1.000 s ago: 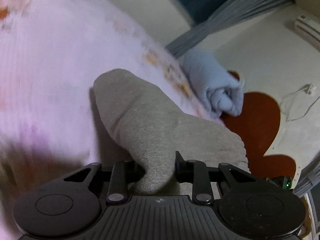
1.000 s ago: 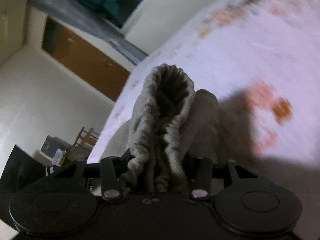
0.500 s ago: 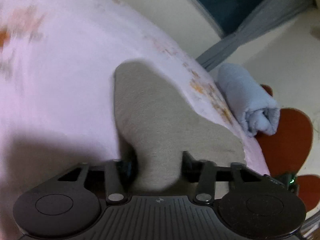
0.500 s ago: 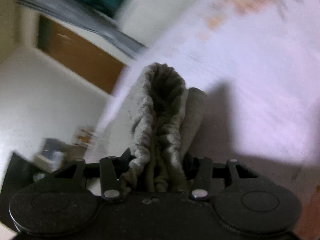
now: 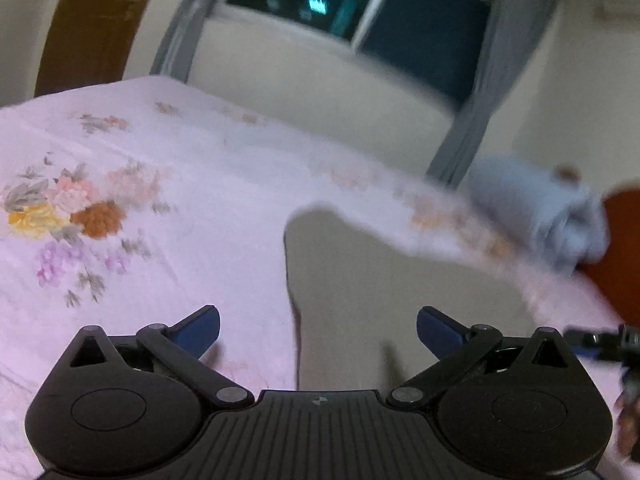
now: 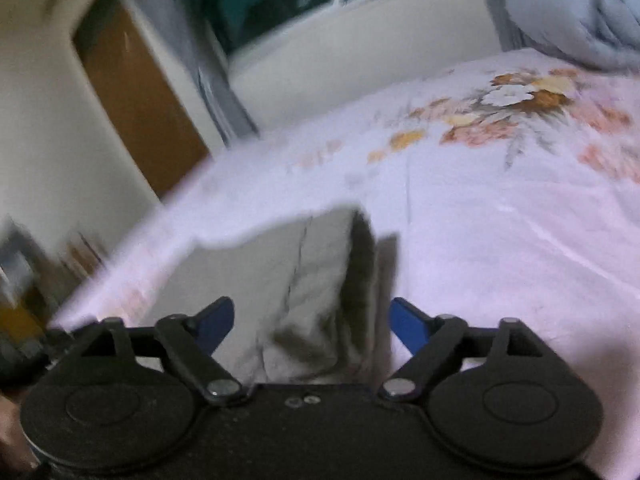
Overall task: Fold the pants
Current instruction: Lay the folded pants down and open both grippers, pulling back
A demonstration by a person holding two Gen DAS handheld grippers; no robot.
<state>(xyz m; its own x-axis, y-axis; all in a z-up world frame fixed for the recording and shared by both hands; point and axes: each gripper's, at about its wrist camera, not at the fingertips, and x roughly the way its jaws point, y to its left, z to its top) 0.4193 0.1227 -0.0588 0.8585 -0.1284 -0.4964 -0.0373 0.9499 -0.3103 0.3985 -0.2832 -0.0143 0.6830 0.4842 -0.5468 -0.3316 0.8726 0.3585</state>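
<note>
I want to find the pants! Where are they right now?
The grey pants lie flat on the pink flowery bedsheet, in front of both open hand-held grippers; in the left wrist view, a rolled blue cloth sits beyond them to the right.

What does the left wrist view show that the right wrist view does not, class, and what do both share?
Only the left wrist view shows the rolled blue cloth at the bed's edge and the red floor patch beyond it.

Only the right wrist view shows the pants' open waistband, a bundle of grey-blue bedding at the far corner, and clutter by the wall.

Both show the grey pants lying on the floral pink sheet, the window, a brown door, and open tongs, left and right.
</note>
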